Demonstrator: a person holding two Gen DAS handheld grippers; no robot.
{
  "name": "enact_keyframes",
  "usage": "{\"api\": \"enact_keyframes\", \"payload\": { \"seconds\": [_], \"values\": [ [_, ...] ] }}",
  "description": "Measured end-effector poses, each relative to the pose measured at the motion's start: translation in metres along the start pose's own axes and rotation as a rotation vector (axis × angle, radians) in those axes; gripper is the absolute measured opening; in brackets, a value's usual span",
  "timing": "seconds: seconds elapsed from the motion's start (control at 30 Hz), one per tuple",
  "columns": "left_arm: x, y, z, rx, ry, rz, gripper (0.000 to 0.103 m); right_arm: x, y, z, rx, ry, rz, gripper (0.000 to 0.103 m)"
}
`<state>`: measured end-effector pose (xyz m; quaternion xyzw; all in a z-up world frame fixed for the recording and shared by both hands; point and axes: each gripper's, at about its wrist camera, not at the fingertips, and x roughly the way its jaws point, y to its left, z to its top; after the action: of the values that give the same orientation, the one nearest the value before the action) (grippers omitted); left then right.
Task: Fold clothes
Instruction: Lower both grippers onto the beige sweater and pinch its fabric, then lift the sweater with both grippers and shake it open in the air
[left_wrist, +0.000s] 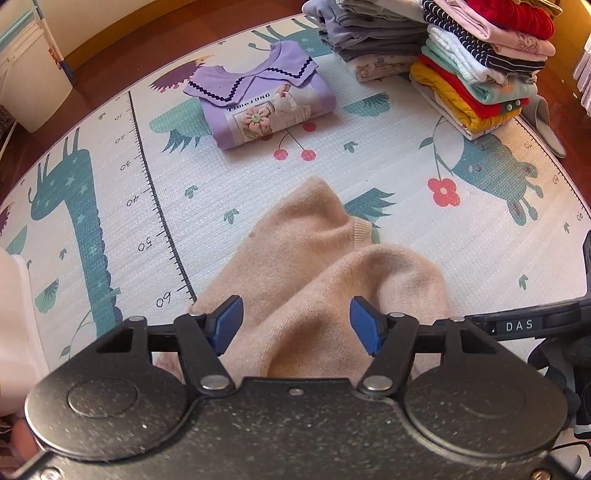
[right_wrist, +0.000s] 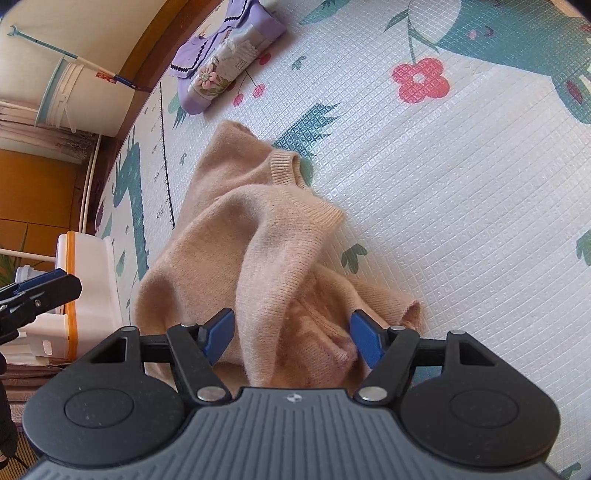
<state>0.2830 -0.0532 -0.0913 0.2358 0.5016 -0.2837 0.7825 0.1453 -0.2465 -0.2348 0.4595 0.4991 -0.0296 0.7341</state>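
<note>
Crumpled beige knit sweater (left_wrist: 314, 266) lies bunched under our left gripper (left_wrist: 296, 325) and right gripper (right_wrist: 291, 334), both spread apart; grabbing several layers together could fold it crooked.

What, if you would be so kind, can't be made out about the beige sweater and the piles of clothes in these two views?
- Beige sweater: its near part is hidden behind the left gripper in the left wrist view, and behind the right gripper in the right wrist view.
- Stack of folded clothes: its top is cut off by the upper edge of the left wrist view; it is out of frame in the right wrist view.
- Purple folded top: partly cut by the right wrist view's upper edge.
</note>
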Motion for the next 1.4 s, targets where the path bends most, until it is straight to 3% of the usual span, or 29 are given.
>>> {"api": "enact_keyframes", "payload": {
  "seconds": [0.43, 0.63, 0.83, 0.9, 0.97, 1.03, 1.07, 1.2, 1.23, 1.27, 1.4],
  "values": [
    [0.106, -0.012, 0.068, 0.124, -0.050, -0.073, 0.064, 0.021, -0.005, 0.002, -0.074, -0.051, -0.002, 0.060],
    [0.146, -0.022, 0.074, 0.243, -0.043, -0.081, 0.068, 0.025, 0.001, -0.001, -0.158, -0.059, -0.007, 0.056],
    [0.177, -0.030, 0.071, 0.337, -0.002, -0.031, 0.068, 0.024, 0.004, -0.002, -0.227, -0.058, -0.003, 0.055],
    [0.186, -0.033, 0.071, 0.341, 0.024, -0.008, 0.060, 0.024, 0.005, -0.001, -0.235, -0.056, -0.001, 0.055],
    [0.193, -0.032, 0.072, 0.311, 0.054, 0.013, 0.037, 0.025, 0.005, 0.000, -0.212, -0.057, 0.005, 0.055],
    [0.190, -0.034, 0.071, 0.292, 0.052, 0.033, 0.024, 0.025, 0.003, 0.000, -0.189, -0.057, 0.012, 0.051],
    [0.186, -0.035, 0.069, 0.290, 0.042, 0.043, 0.013, 0.026, 0.003, -0.001, -0.186, -0.053, 0.019, 0.045],
    [0.144, -0.032, 0.061, 0.256, -0.040, 0.060, 0.009, 0.022, 0.007, -0.005, -0.195, -0.052, 0.030, 0.032],
    [0.131, -0.029, 0.060, 0.239, -0.063, 0.060, 0.009, 0.021, 0.008, -0.006, -0.192, -0.055, 0.035, 0.027],
    [0.117, -0.027, 0.058, 0.225, -0.085, 0.064, 0.008, 0.019, 0.010, -0.007, -0.190, -0.056, 0.048, 0.014],
    [0.058, -0.020, 0.047, 0.182, -0.160, 0.102, 0.008, 0.005, 0.027, -0.012, -0.247, -0.082, 0.077, 0.011]
  ]
}}
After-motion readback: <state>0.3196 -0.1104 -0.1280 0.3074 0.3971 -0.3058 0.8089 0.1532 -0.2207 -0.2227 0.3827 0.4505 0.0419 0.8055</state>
